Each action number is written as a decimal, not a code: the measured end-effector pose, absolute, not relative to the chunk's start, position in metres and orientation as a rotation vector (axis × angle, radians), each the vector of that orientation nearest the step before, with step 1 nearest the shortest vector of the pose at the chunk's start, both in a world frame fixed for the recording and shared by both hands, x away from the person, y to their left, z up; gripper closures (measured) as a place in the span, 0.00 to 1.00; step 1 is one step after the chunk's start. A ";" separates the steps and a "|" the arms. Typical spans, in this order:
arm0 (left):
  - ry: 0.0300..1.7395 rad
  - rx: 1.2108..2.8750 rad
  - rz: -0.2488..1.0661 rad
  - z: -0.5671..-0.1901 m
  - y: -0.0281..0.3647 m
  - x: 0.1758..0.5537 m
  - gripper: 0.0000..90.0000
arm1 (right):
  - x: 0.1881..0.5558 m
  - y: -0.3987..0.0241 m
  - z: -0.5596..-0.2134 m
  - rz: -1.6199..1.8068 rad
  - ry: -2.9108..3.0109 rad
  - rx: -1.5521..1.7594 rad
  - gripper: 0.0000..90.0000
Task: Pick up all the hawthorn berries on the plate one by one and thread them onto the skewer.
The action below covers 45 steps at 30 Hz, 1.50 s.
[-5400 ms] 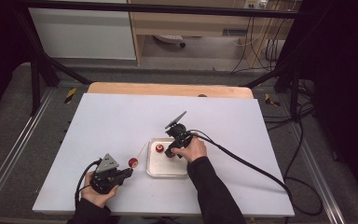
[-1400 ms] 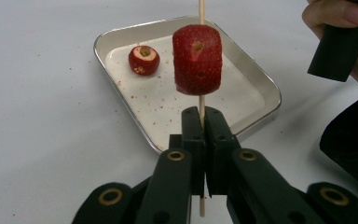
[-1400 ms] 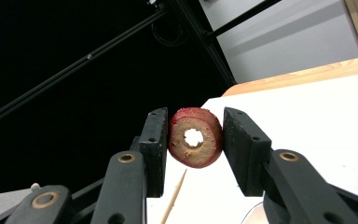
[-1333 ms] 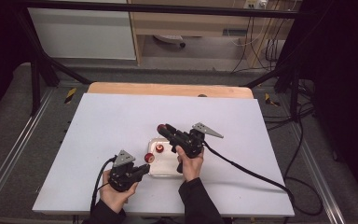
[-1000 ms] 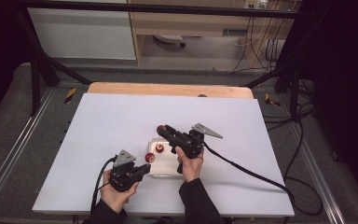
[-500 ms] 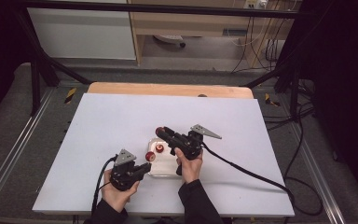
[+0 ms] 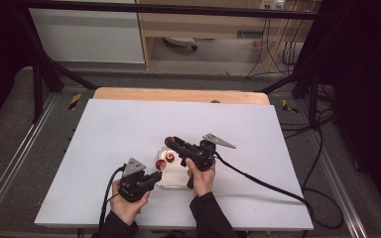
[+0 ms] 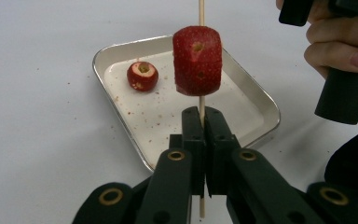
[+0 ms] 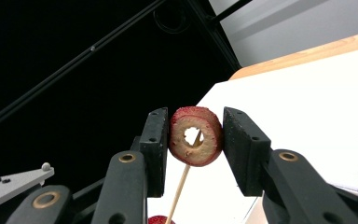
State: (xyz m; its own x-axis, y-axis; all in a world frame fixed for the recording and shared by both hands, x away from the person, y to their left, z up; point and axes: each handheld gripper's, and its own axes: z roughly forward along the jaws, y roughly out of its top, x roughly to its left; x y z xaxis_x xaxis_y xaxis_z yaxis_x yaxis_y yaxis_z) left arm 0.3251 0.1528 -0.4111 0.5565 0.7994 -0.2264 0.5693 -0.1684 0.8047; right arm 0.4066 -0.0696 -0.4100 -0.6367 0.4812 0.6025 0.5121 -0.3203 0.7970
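Left tool (image 8: 200, 122): its jaws are pressing together on a thin wooden skewer (image 8: 201, 100), gripping it just below the fruit; in the high view this tool (image 7: 154, 177) is sitting at the near left of the tray.
Skewer: it is standing upright between the left tool's jaws, running up through one strawberry piece and on out of the top of the left gripper view; in the right gripper view its tip (image 9: 182, 182) is poking into the hollow of the second piece.
Threaded strawberry piece (image 8: 197, 60): it is sitting on the skewer just above the left tool's jaws, over the tray.
Right tool (image 9: 195, 140): it is clamping a hollow strawberry ring (image 9: 196, 136) between its pads at a middling width; in the high view this tool (image 7: 171, 143) is hanging above the tray's far side.
Loose strawberry piece (image 8: 142, 76): it is lying in the tray's far corner, well apart from the skewer.
Tray (image 8: 242, 93): a shallow metal one, resting on the white bench (image 7: 129, 124), dotted with red crumbs.
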 end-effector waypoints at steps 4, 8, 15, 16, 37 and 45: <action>1.114 1.842 0.341 -0.411 0.152 0.321 0.98 | 0.408 -0.069 -0.411 -2.109 -1.717 -1.387 0.69; 1.119 1.837 0.358 -0.413 0.149 0.319 0.98 | 0.408 -0.069 -0.411 -2.082 -1.681 -1.406 0.69; 1.123 1.830 0.372 -0.415 0.149 0.319 0.98 | 0.410 -0.069 -0.411 -2.051 -1.623 -1.400 0.70; 1.126 1.827 0.368 -0.415 0.149 0.319 0.98 | 0.409 -0.069 -0.411 -2.048 -1.624 -1.398 0.70; 1.114 1.838 0.344 -0.416 0.145 0.317 0.98 | 0.405 -0.071 -0.407 -2.077 -1.829 -1.367 0.70; 1.125 1.814 0.345 -0.414 0.149 0.316 0.98 | 0.406 -0.071 -0.406 -2.145 -1.782 -1.374 0.70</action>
